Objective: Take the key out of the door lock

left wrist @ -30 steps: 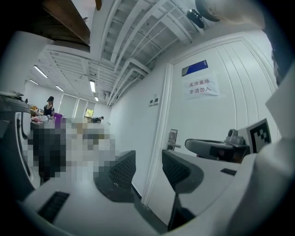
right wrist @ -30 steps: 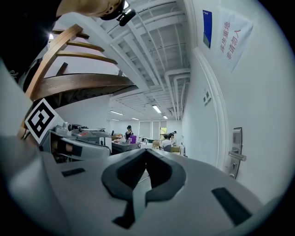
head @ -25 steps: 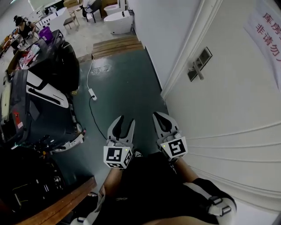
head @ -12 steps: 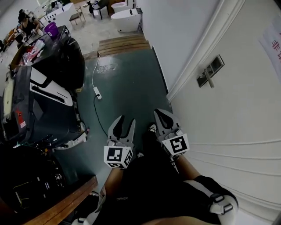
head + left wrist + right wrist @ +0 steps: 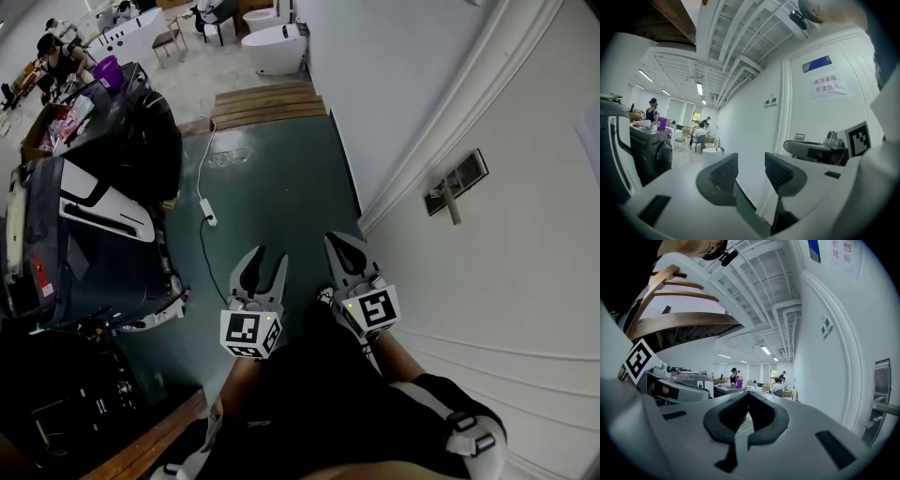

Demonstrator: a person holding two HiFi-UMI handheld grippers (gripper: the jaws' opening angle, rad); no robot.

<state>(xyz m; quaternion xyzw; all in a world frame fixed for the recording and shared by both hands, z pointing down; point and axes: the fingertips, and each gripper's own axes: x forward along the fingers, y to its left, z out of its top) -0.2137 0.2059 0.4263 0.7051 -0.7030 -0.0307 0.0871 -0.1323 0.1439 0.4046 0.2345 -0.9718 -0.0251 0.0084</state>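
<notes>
Head view: left gripper (image 5: pixel 260 272) and right gripper (image 5: pixel 342 258) hang low, well apart from the lock (image 5: pixel 456 184) on the door (image 5: pixel 525 300), key too small to make out; left gripper view: jaws apart, empty; right gripper view: jaws together on nothing, so the pull looks not yet begun.
</notes>
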